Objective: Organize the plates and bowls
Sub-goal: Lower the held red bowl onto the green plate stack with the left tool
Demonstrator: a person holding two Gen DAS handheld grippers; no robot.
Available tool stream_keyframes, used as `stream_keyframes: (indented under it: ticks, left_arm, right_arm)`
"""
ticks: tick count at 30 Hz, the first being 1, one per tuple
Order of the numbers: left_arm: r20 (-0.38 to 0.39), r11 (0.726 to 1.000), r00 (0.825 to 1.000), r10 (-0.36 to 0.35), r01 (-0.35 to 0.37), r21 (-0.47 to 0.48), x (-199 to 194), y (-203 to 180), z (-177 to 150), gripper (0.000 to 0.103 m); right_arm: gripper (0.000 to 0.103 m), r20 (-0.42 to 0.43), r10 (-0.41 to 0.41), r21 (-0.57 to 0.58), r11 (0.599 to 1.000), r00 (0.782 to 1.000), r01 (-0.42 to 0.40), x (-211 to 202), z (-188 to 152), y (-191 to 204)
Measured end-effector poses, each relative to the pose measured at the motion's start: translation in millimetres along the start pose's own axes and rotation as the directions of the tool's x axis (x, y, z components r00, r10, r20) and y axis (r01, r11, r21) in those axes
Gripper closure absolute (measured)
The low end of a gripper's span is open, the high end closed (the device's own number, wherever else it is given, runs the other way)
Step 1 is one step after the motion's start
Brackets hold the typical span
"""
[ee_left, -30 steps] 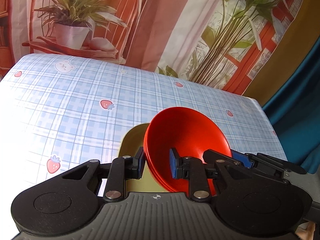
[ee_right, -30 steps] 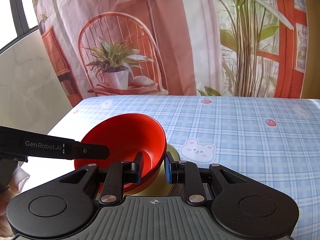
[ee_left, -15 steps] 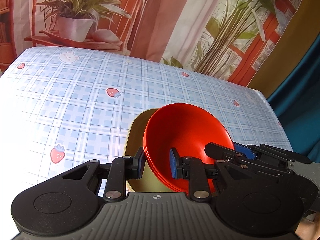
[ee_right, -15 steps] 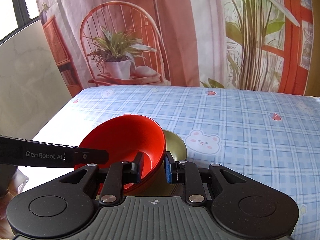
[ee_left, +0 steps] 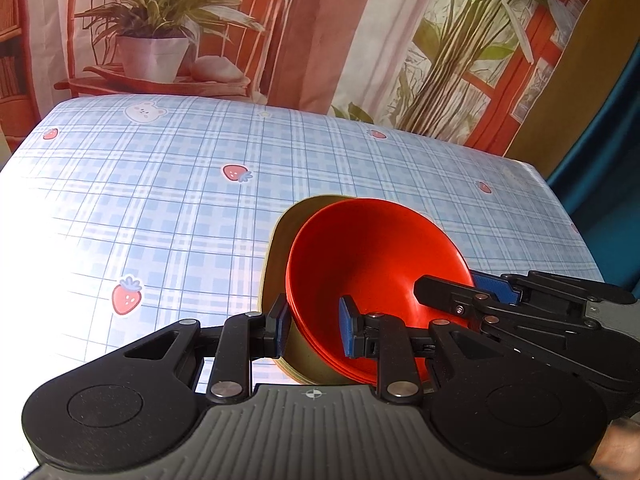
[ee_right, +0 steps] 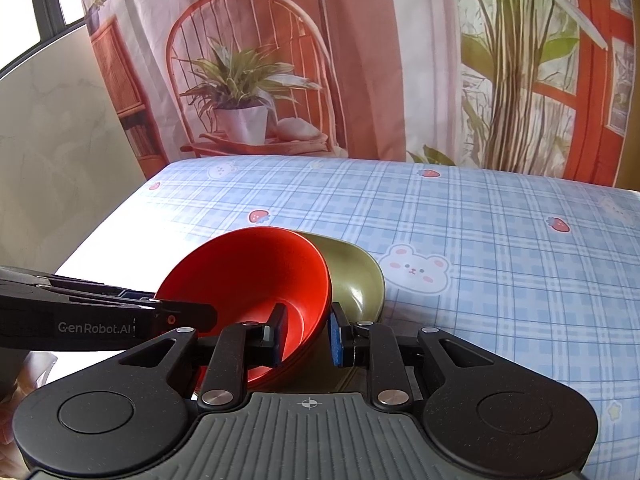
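Observation:
Red bowls [ee_left: 372, 264] nest in a stack, tilted inside an olive-green dish [ee_left: 280, 248] on the checked tablecloth. My left gripper [ee_left: 313, 330] is shut on the near left rim, one pad inside the red bowl and the other outside against the olive dish. In the right wrist view, my right gripper [ee_right: 306, 334] is shut on the right rim of the red bowl [ee_right: 248, 276], its outer pad between the bowl and the olive dish [ee_right: 356, 276]. Each gripper's fingers show in the other's view, reaching in from the opposite side.
The blue checked tablecloth [ee_left: 160, 200] with strawberry and bear prints stretches away from the bowls. Its right edge [ee_left: 560, 216] drops off near a teal curtain. A printed backdrop [ee_right: 360, 60] hangs behind the far edge. A hand [ee_left: 616, 448] shows at the lower right.
Both grips stay as they were. More of the olive dish now shows beyond the red bowl's rim in both views, and the views have shifted slightly.

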State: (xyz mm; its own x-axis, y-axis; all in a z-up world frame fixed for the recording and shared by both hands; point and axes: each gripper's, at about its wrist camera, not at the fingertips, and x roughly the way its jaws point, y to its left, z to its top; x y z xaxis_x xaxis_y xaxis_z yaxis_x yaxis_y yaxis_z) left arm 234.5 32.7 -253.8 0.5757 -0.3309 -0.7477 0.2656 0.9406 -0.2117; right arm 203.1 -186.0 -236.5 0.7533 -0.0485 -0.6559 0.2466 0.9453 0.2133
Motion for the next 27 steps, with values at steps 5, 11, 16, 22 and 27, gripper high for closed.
stream_keyframes:
  ticks: [5,11,16,22,27]
  left_arm:
    - [0.009,0.999,1.0,0.021,-0.021,0.024,-0.9,-3.8,-1.0,0.077]
    - [0.017,0.998,0.999,0.046,-0.047,0.029,-3.8,-5.1,-0.8,0.076]
    - [0.029,0.997,0.997,0.071,-0.072,0.029,-10.5,-6.4,2.6,0.073]
    - [0.069,0.994,0.994,0.09,-0.093,0.049,-32.2,-14.5,4.6,0.062]
    - [0.119,0.992,0.989,0.092,-0.102,0.08,-60.4,-26.0,4.0,0.045]
  right_arm:
    - [0.082,0.002,-0.006,-0.005,1.0,1.0,0.006,0.0,-0.9,0.8]
    - [0.081,0.001,-0.012,-0.011,1.0,1.0,0.012,-2.8,-2.0,1.8]
    - [0.08,0.014,-0.018,-0.004,1.0,1.0,0.018,-13.5,-2.8,1.2]
    - [0.073,0.05,-0.034,0.015,0.999,0.998,0.033,-35.5,-0.5,-3.9]
    - [0.058,0.087,-0.054,0.029,0.998,0.995,0.052,-61.0,-0.3,-8.6]
